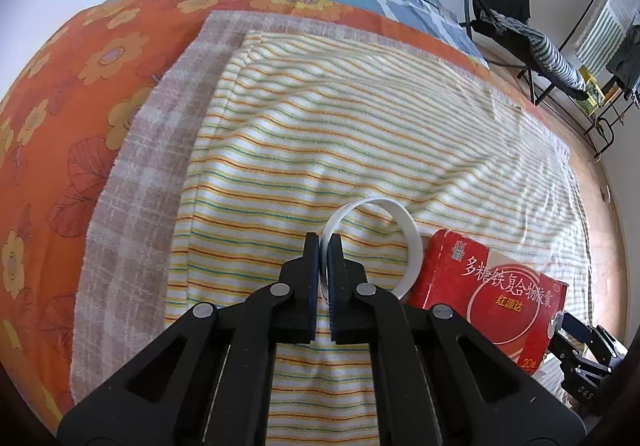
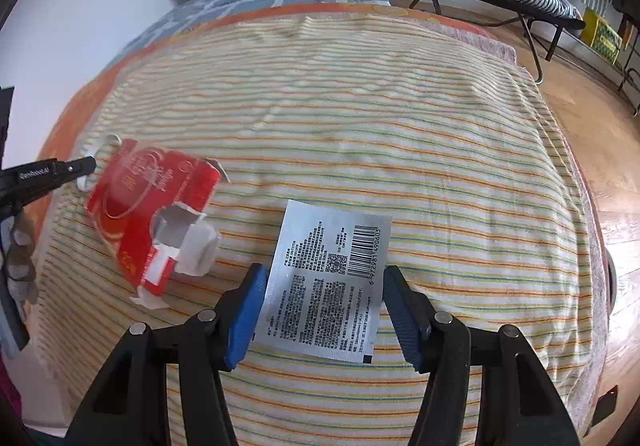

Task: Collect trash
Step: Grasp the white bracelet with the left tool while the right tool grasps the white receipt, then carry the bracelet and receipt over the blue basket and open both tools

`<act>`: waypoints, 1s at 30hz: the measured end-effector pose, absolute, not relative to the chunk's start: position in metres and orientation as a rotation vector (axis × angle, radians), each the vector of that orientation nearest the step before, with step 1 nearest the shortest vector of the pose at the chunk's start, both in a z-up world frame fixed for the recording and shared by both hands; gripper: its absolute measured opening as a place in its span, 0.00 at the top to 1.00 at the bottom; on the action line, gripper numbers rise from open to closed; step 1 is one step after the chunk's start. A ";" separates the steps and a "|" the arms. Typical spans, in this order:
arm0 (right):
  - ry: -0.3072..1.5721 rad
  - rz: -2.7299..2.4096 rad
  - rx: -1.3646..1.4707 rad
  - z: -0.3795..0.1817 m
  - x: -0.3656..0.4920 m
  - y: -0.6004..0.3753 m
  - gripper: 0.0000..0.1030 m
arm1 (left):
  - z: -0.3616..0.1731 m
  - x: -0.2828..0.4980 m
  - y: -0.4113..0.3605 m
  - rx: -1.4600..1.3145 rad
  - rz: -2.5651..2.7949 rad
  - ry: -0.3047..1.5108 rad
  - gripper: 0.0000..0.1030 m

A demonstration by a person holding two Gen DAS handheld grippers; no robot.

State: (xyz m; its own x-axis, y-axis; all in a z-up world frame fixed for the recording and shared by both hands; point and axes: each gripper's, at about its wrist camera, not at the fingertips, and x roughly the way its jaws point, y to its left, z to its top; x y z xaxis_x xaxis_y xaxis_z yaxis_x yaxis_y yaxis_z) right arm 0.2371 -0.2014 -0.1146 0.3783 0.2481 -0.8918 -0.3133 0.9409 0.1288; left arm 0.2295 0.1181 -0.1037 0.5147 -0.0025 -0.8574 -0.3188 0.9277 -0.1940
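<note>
Left tongs point(image 1: 324, 246) are clamped on the rim of a white plastic ring point(image 1: 412, 242), which stands on edge just beside a torn red cardboard box point(image 1: 492, 286). Right tongs point(image 2: 324, 286) stand wide apart, straddling a flat silver foil sachet point(image 2: 326, 278) printed with a barcode. All lie on the bed's striped terry towel point(image 2: 360, 125).

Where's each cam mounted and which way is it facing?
Left wrist: on the left gripper, looking along the bed; fingers shut on the white ring.
Right wrist: on the right gripper, looking down at the silver sachet between open fingers.
Shared: red box, striped towel.
</note>
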 end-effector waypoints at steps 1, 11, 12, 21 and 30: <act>1.124 0.363 -0.058 -0.113 0.237 -0.202 0.41 | -0.102 0.229 0.119 -0.355 0.196 1.013 0.99; 1.090 0.385 -0.034 -0.099 0.233 -0.200 0.41 | -0.087 0.223 0.130 -0.403 0.190 0.972 0.99; 1.086 0.388 -0.032 -0.097 0.233 -0.200 0.41 | -0.085 0.223 0.131 -0.405 0.188 0.968 0.99; 1.031 0.414 -0.023 -0.072 0.219 -0.202 0.41 | -0.051 0.206 0.116 -0.376 0.132 0.908 0.99; 0.977 0.465 -0.045 -0.045 0.185 -0.205 0.41 | -0.028 0.165 0.091 -0.312 0.060 0.885 0.99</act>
State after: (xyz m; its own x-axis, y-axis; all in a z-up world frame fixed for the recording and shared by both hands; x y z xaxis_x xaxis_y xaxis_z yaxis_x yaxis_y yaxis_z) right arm 0.1849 -0.2047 -0.0453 0.4694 0.3593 -0.8066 -0.3988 0.9013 0.1694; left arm 0.1649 0.0912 -0.0277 0.6344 -0.0770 -0.7691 -0.1797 0.9531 -0.2437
